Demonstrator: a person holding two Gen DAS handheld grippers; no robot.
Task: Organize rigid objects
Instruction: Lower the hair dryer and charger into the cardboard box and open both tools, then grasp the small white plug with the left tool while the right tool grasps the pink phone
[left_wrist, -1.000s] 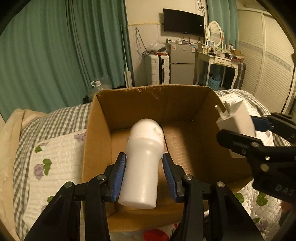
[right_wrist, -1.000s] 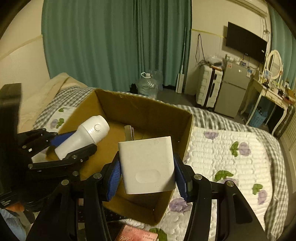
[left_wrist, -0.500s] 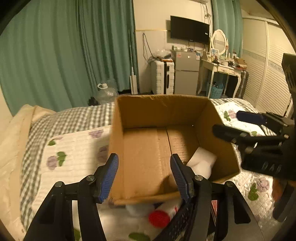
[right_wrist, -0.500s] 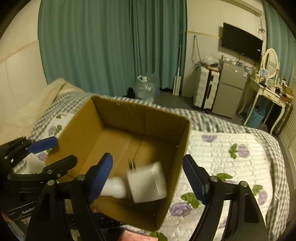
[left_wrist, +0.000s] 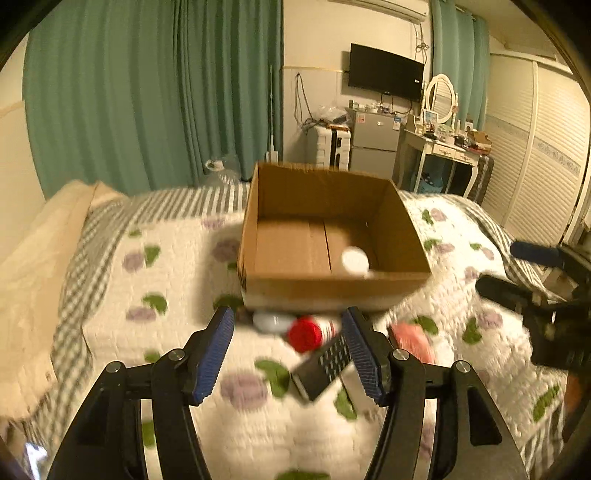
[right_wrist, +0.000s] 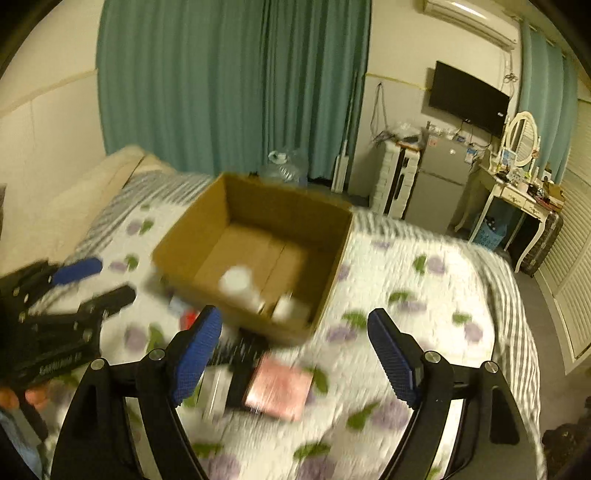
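An open cardboard box (left_wrist: 332, 288) (right_wrist: 207, 221) sits on the flowered bed quilt. A white bottle (left_wrist: 354, 260) (right_wrist: 236, 282) and a white cube (right_wrist: 291, 308) lie inside it. In front of the box lie a red-capped bottle (left_wrist: 304, 334), a black remote (left_wrist: 325, 363) (right_wrist: 245, 349), a pink flat box (left_wrist: 412, 341) (right_wrist: 279, 387) and a small white object (left_wrist: 271, 321). My left gripper (left_wrist: 290, 356) is open and empty, pulled back over the loose items. My right gripper (right_wrist: 293, 358) is open and empty above the pink box.
The quilt (left_wrist: 177, 280) covers the bed, with a beige pillow (left_wrist: 40, 251) at the left. Green curtains, a water jug (right_wrist: 282, 166), a white suitcase, a small fridge (left_wrist: 373, 149) and a dressing table (right_wrist: 517, 199) stand behind the bed.
Both grippers opened and dropped the white bottle and the white cube into the box, then drew back and up. The loose items in front of the box came into view.
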